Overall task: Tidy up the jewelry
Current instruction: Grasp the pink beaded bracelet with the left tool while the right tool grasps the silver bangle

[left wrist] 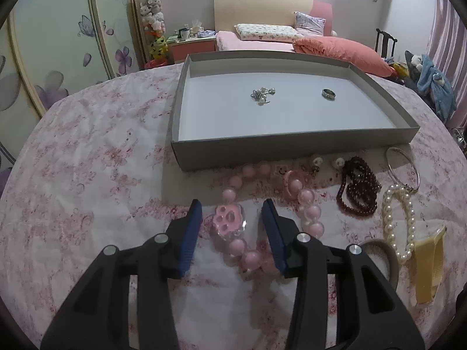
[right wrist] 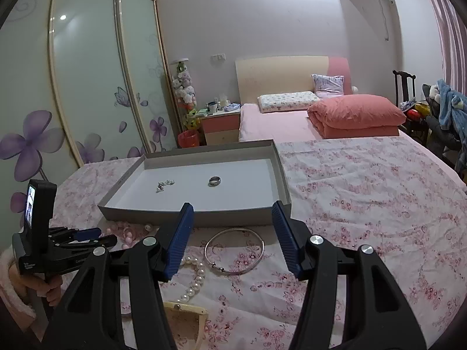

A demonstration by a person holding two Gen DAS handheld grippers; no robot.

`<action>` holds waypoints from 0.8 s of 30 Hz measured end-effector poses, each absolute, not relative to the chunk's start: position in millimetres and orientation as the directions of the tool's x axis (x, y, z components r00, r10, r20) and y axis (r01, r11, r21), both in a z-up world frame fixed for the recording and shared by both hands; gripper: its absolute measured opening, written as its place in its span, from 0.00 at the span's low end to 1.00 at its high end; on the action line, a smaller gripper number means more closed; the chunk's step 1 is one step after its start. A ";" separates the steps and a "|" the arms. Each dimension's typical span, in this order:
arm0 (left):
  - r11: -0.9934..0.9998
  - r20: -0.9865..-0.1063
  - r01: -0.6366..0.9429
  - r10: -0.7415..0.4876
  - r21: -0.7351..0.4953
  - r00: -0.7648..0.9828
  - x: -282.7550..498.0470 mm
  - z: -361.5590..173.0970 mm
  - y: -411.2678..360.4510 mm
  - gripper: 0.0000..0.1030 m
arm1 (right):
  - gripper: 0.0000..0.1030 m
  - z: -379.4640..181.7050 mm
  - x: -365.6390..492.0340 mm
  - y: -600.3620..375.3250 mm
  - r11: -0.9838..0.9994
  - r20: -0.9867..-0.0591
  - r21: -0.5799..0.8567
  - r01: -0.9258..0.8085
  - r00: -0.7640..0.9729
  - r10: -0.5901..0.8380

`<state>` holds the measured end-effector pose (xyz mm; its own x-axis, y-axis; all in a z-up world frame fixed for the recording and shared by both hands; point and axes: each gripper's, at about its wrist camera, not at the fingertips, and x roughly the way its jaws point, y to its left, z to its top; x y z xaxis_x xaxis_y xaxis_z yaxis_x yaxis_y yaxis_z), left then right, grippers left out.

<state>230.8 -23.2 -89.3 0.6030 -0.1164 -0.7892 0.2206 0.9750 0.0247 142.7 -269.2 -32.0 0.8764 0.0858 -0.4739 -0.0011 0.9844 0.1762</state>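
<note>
Left tongs (left wrist: 232, 214) part open, pads clear of pink bead bracelet (left wrist: 242, 248) on floral cloth (left wrist: 87, 175); paw charm (left wrist: 226, 218) between tips, nothing gripped. Bracelet's long axis runs away from tongs, toward tray (left wrist: 292, 145). Right of tongs: dark red beads (left wrist: 357, 188), pearl strand (left wrist: 398, 218), yellow comb (left wrist: 429, 265).

Right tongs (right wrist: 233, 208) half open, empty; silver bangle (right wrist: 233, 252) flat between tips, untouched. Beyond: tray, long side crosswise, holding earrings (left wrist: 262, 94) and ring (left wrist: 329, 93).
</note>
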 end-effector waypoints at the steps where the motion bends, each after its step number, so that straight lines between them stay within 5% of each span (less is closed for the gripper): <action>1: 0.976 -0.789 0.218 -0.115 0.025 0.603 230.1 -89.3 -22.9 0.40 | 0.55 -32.9 142.3 -269.0 0.984 -0.474 0.176 -0.002 0.876 0.086; 5: 0.976 -0.785 0.215 -0.104 0.038 0.611 226.8 -88.6 -24.3 0.23 | 0.55 -36.3 143.9 -271.0 0.985 -0.481 0.175 0.003 0.873 0.083; 13: 0.982 -0.784 0.186 -0.093 0.028 0.613 227.8 -86.9 -8.6 0.22 | 0.55 -46.2 150.7 -278.1 0.989 -0.543 0.144 0.031 0.838 0.053; 24: 0.998 -0.761 0.057 -0.041 -0.005 0.647 230.3 -71.4 46.8 0.22 | 0.75 -83.4 173.7 -260.9 1.000 -0.729 0.004 -0.031 0.685 0.024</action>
